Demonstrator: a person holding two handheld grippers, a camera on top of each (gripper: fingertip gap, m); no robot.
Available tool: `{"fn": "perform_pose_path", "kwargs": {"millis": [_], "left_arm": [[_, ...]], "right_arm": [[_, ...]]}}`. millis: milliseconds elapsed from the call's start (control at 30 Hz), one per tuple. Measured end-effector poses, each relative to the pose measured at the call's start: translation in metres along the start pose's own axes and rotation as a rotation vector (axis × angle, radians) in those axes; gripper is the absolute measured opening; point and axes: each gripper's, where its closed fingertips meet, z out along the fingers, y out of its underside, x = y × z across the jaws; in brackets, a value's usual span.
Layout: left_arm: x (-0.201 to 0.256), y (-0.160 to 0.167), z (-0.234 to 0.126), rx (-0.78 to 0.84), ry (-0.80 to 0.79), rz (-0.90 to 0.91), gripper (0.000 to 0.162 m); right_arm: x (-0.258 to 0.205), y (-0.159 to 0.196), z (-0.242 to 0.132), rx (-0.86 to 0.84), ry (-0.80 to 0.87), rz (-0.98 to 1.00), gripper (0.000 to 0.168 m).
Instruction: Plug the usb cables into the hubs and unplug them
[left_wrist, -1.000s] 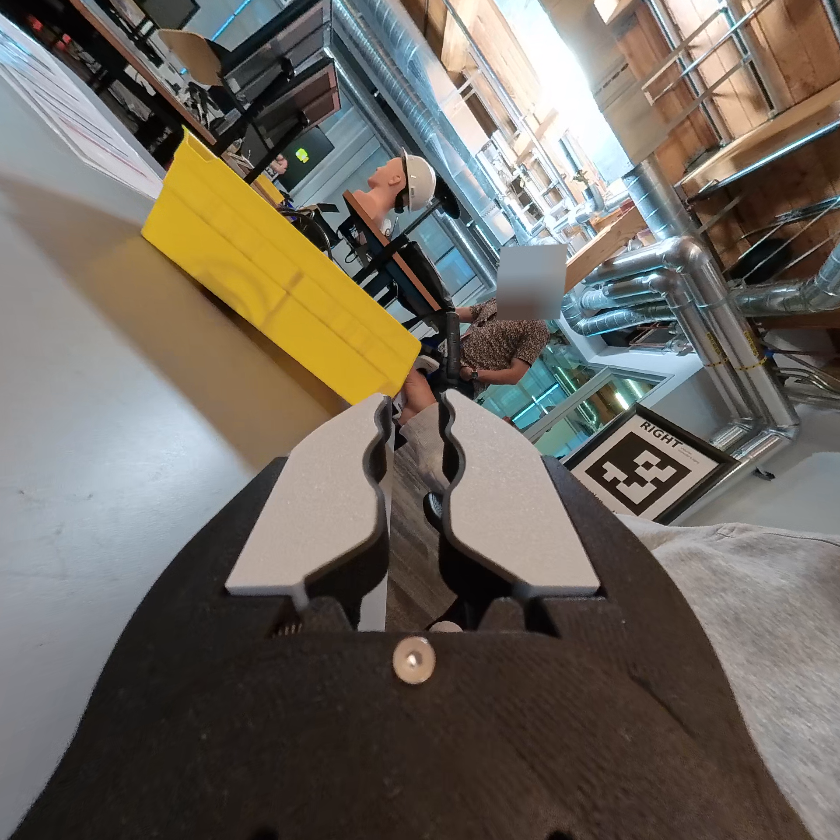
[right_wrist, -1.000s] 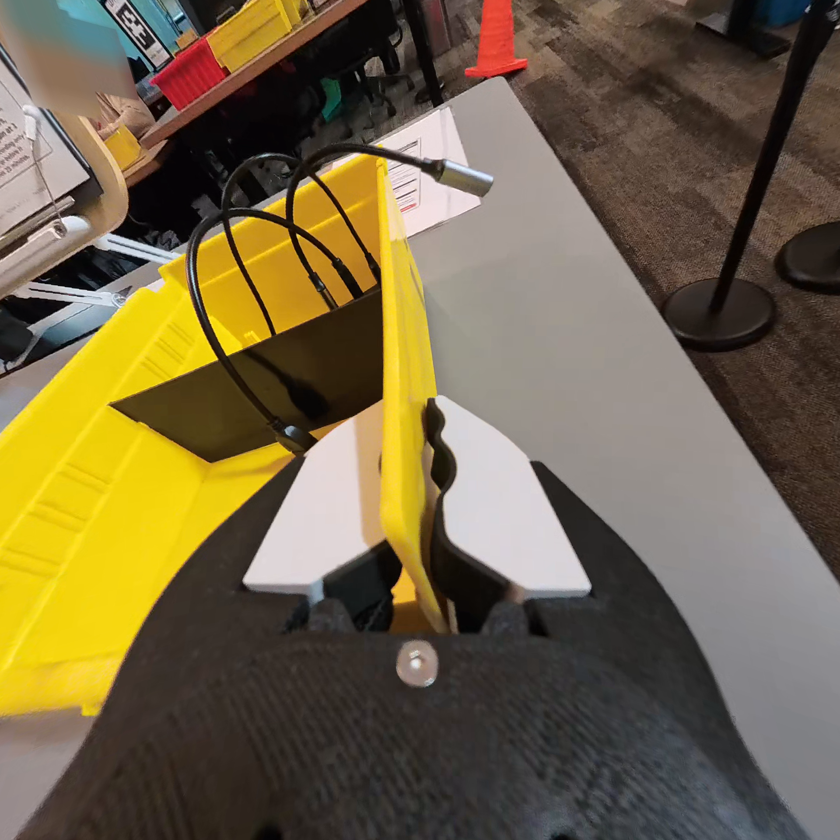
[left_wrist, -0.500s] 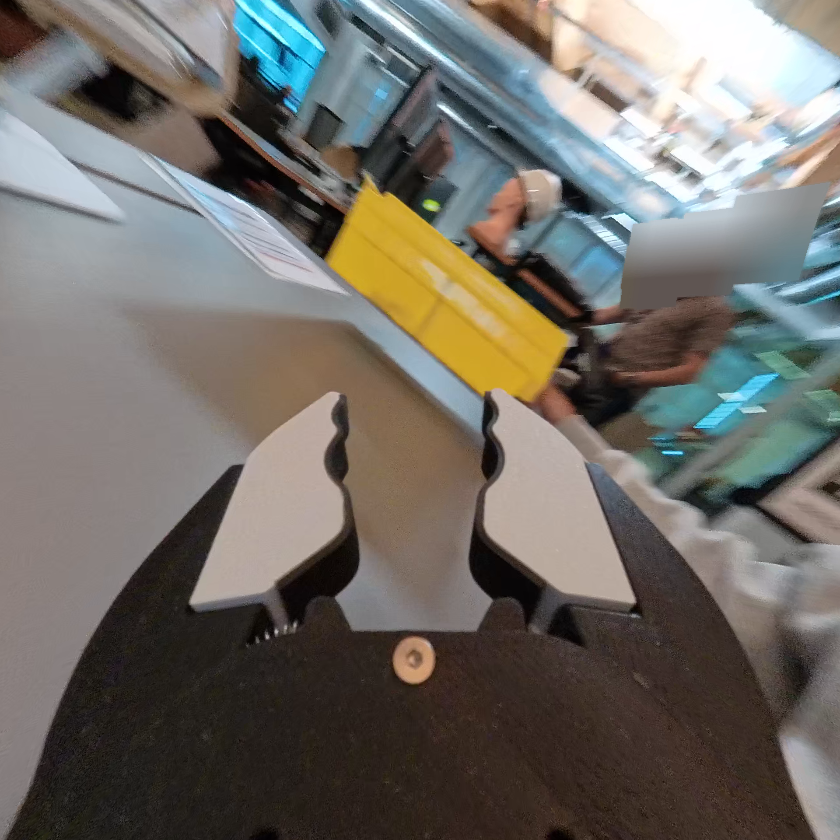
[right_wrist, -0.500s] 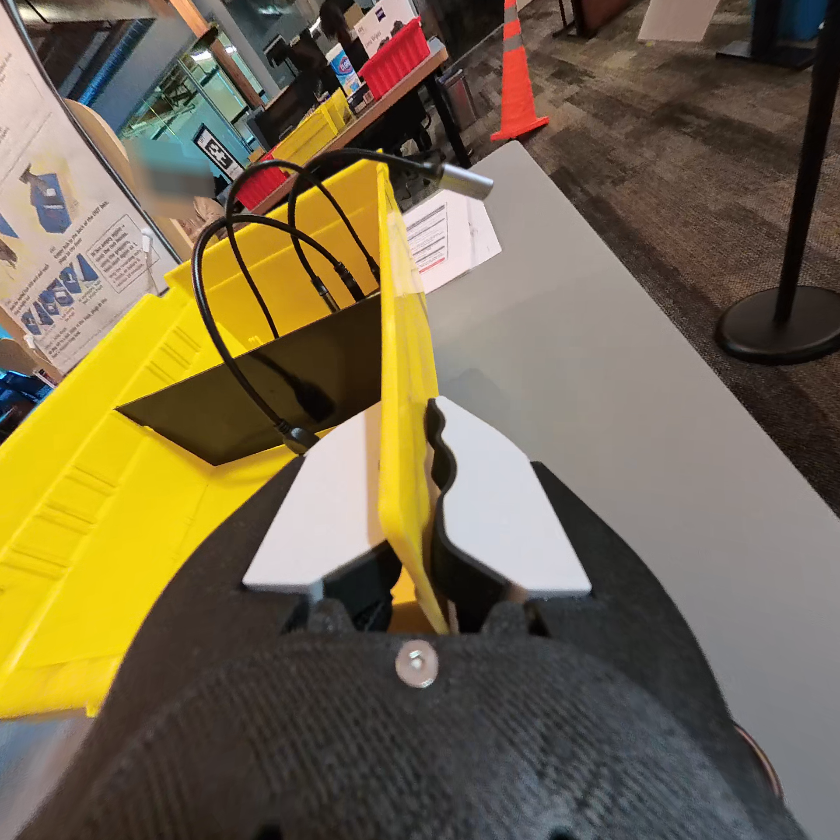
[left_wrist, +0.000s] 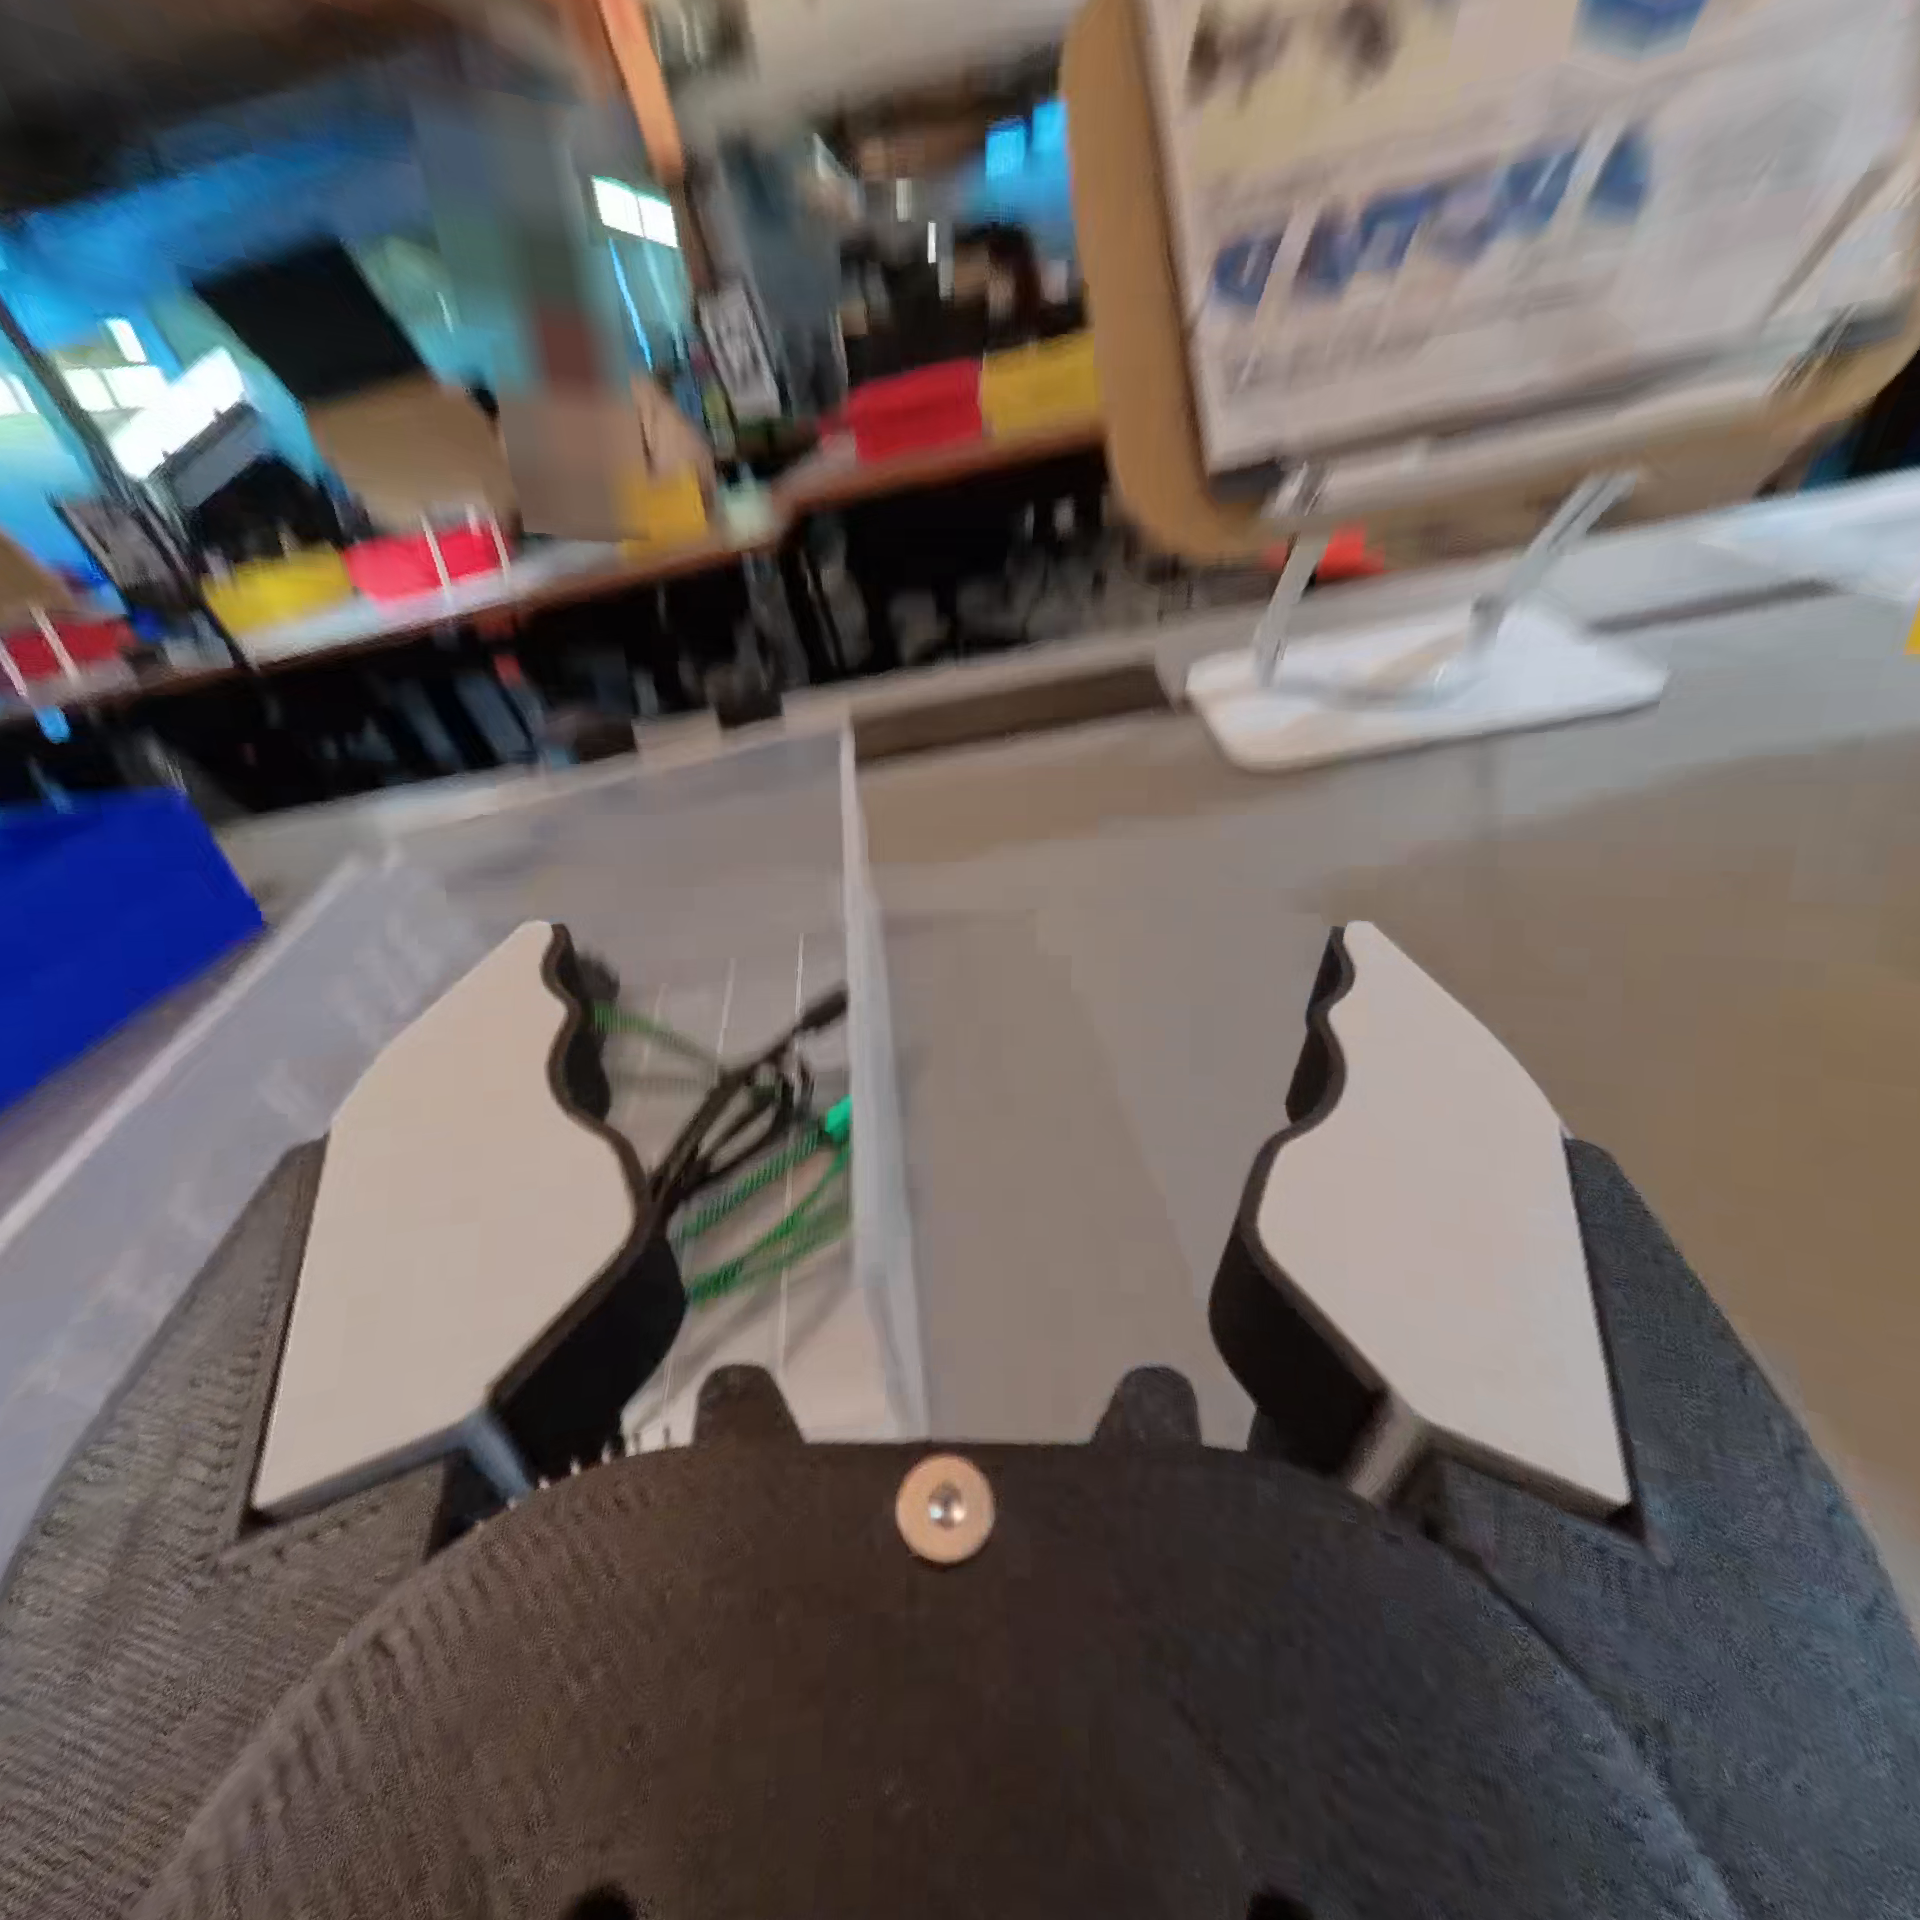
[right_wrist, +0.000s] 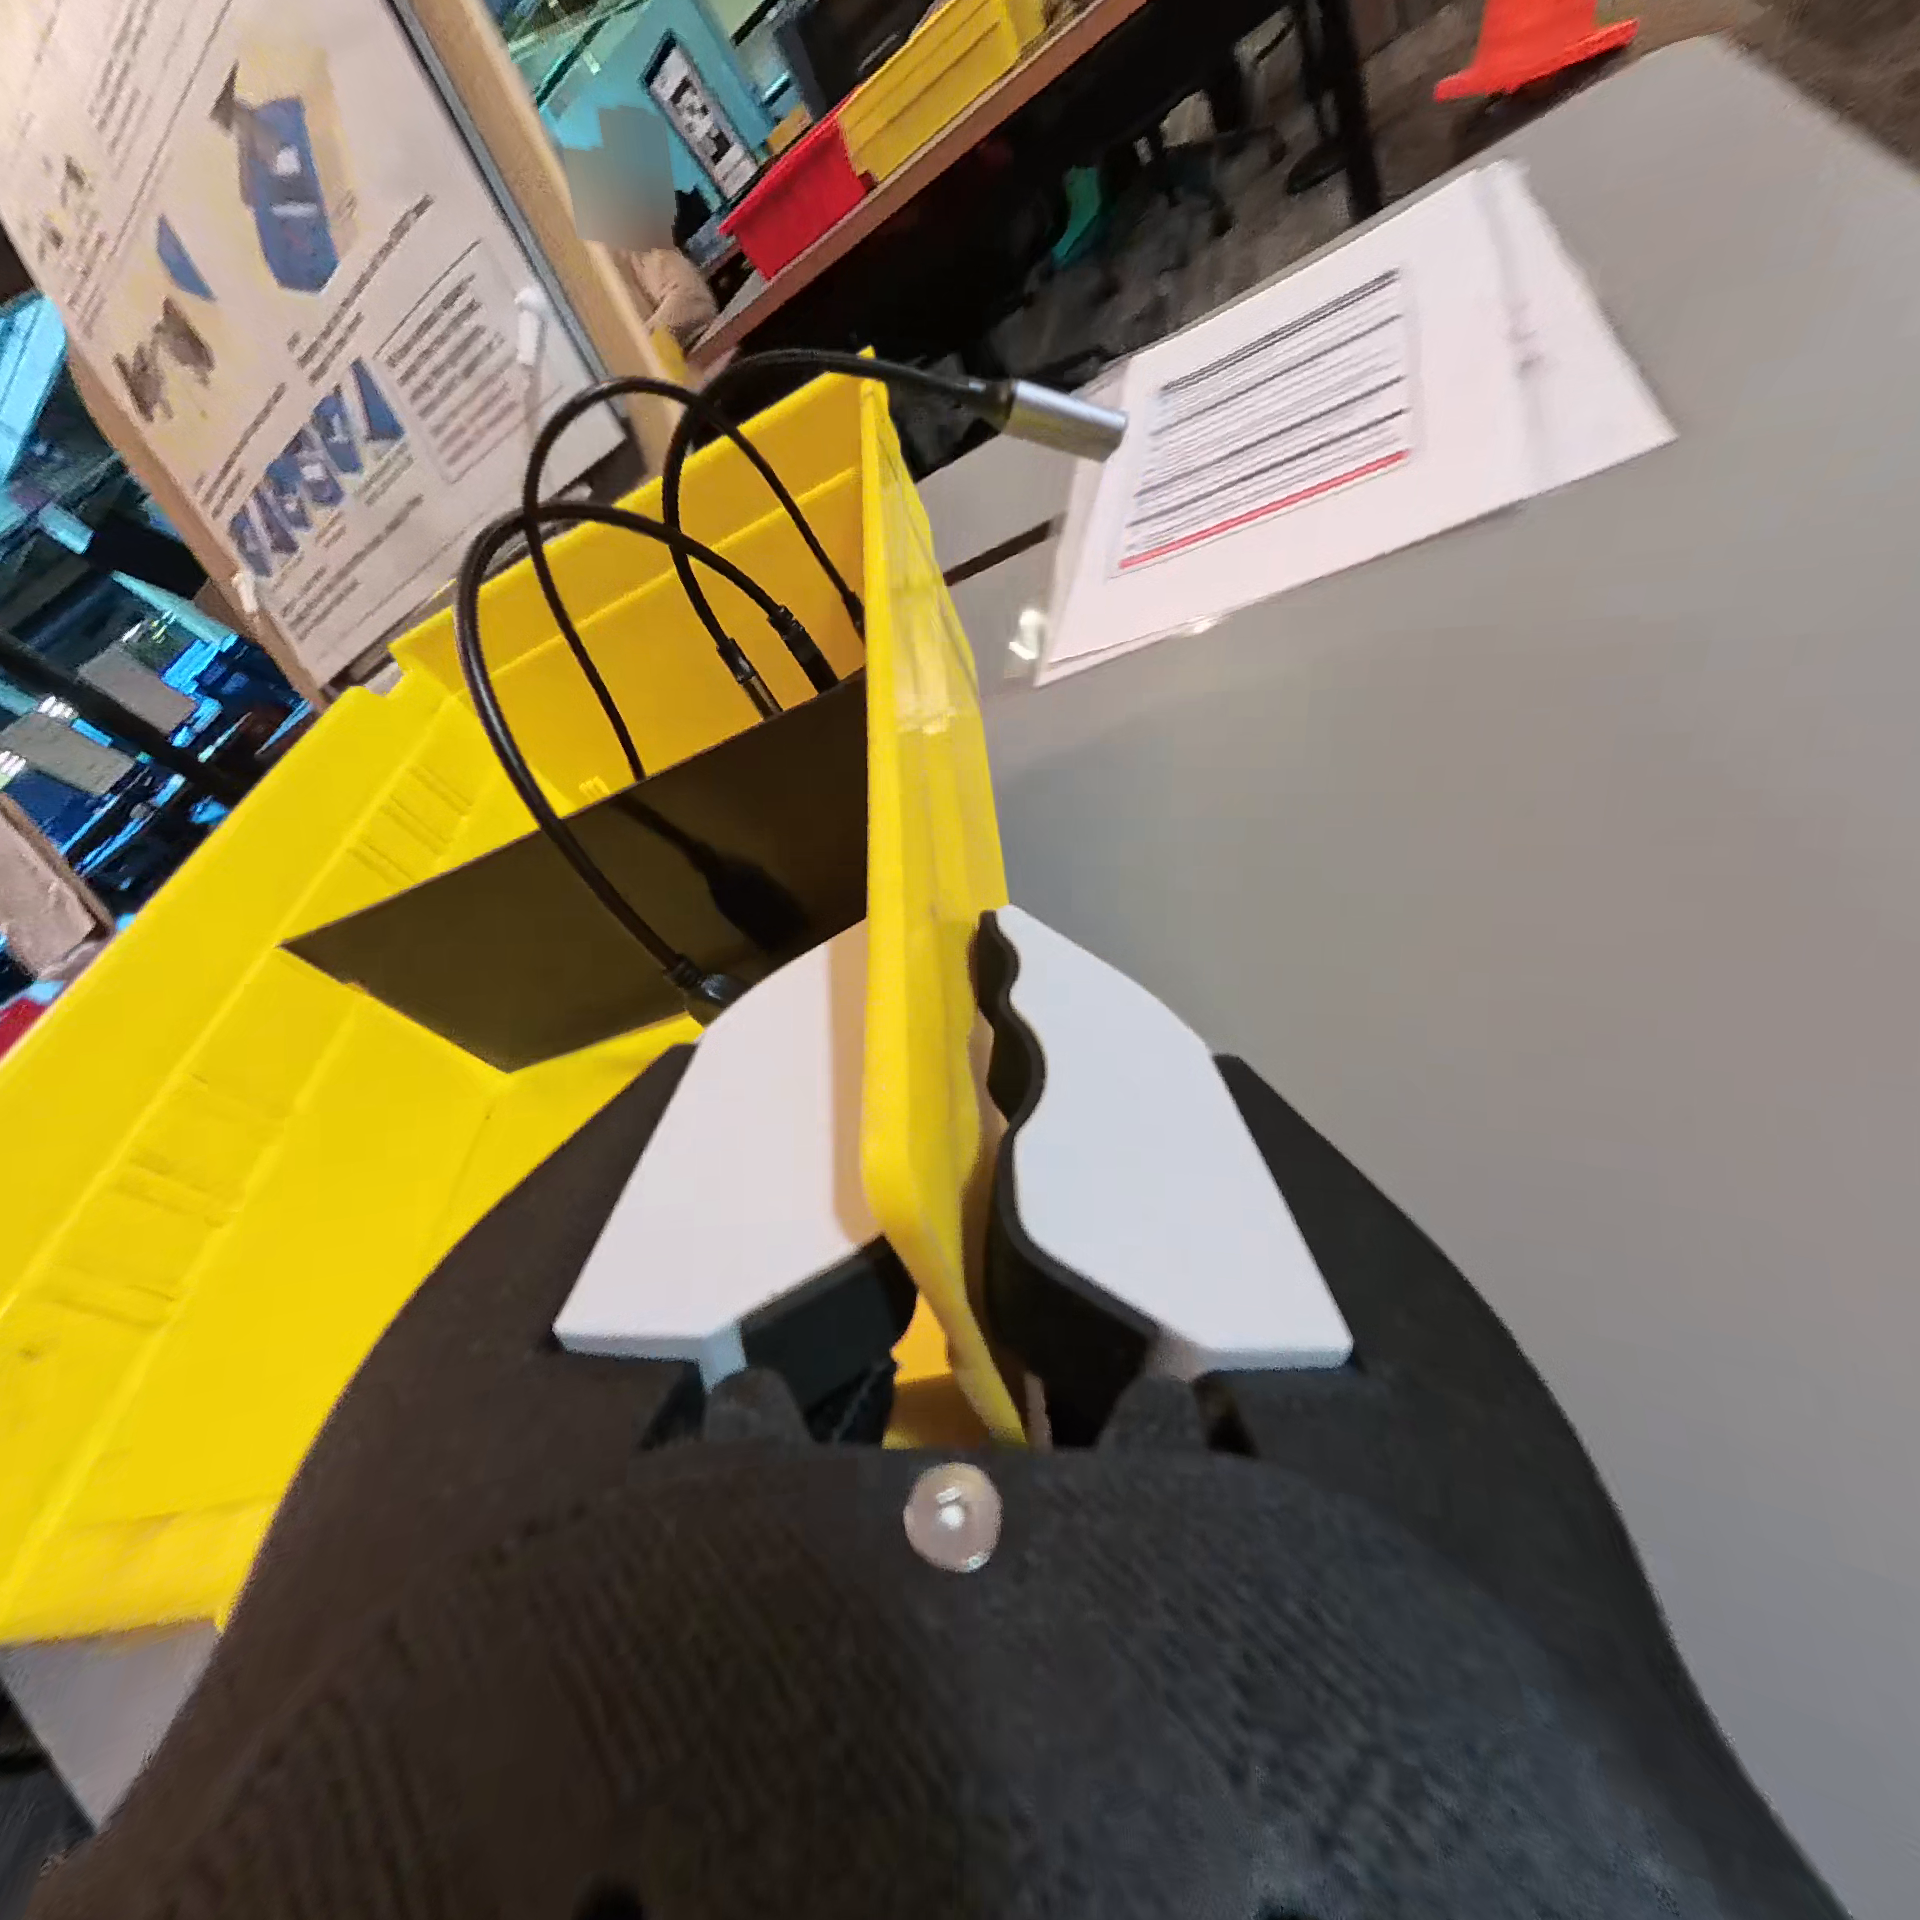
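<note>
Right tool (right_wrist: 925, 1049) clamped on yellow bin (right_wrist: 925, 748) side wall; black usb cables (right_wrist: 582, 582) loop from bin's far compartment; left tool (left_wrist: 940, 997) wide open, empty, straddling clear bin (left_wrist: 868, 997) wall; green and black cables (left_wrist: 748, 1122) inside

The right hand-held gripper (right_wrist: 920, 966) is built of rough, layered black plastic with smooth matt grey fingers (right_wrist: 1122, 1143), clamped on the glossy yellow plastic bin (right_wrist: 930, 831). A brushed metal plug (right_wrist: 1065, 416) is seen on the matt black cable (right_wrist: 582, 540). The clear plastic bin (left_wrist: 868, 1039) is set on a smooth matt grey table (left_wrist: 1507, 935).
</note>
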Motion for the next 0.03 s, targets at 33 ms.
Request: {"fn": "perform_pose_path", "kwargs": {"millis": [33], "left_arm": [[-0.0024, 0.0184, 0.0024, -0.082, 0.031, -0.011, 0.121]], "right_arm": [[-0.0086, 0.0023, 0.0077, -0.013, -0.018, -0.011, 0.008]]}}
